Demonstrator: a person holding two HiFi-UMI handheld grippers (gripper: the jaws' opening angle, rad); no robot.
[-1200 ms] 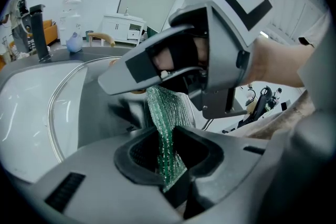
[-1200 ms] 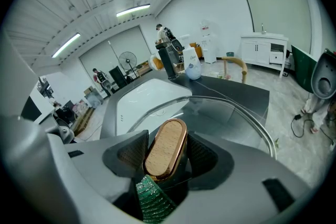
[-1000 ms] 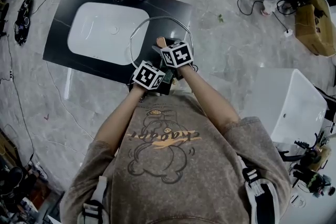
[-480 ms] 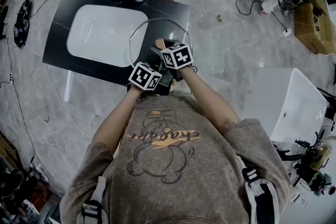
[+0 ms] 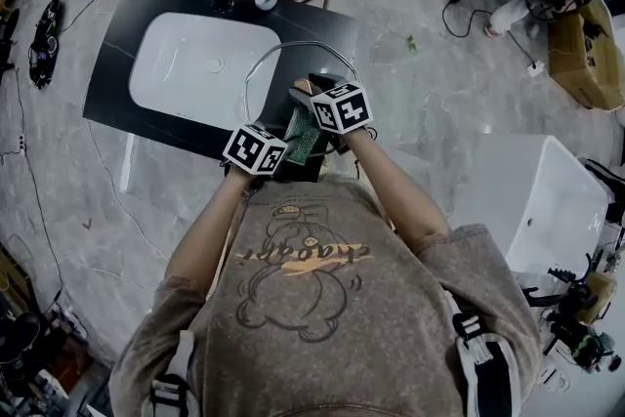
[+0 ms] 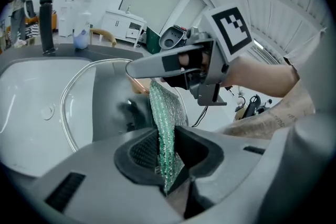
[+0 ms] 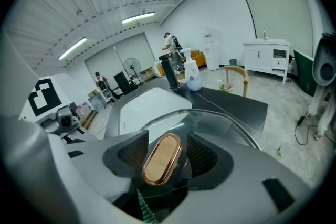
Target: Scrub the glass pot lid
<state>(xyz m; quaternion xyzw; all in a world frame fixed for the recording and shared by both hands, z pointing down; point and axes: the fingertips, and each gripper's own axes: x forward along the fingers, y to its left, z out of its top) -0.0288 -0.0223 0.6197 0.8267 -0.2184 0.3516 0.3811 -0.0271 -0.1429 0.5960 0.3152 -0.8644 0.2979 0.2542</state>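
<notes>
Over the black sink counter (image 5: 107,85), left tongs (image 6: 164,157) pinch a green scrubber (image 6: 160,113), right tongs (image 7: 166,155) clamp the lid knob (image 7: 160,161).

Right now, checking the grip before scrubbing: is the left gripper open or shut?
Shut: the left gripper fingers pinch the green scrub pad standing between them.

Grey marble floor (image 5: 439,83) (faintly veined), black counter (image 5: 109,88) with white basin (image 5: 195,63); strip lights (image 7: 139,17) overhead.

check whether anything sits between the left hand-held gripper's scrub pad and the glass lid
Nothing visible does. The left hand-held gripper's green scrub pad stands right beside the glass lid, held by its knob in the right hand-held gripper.
</notes>
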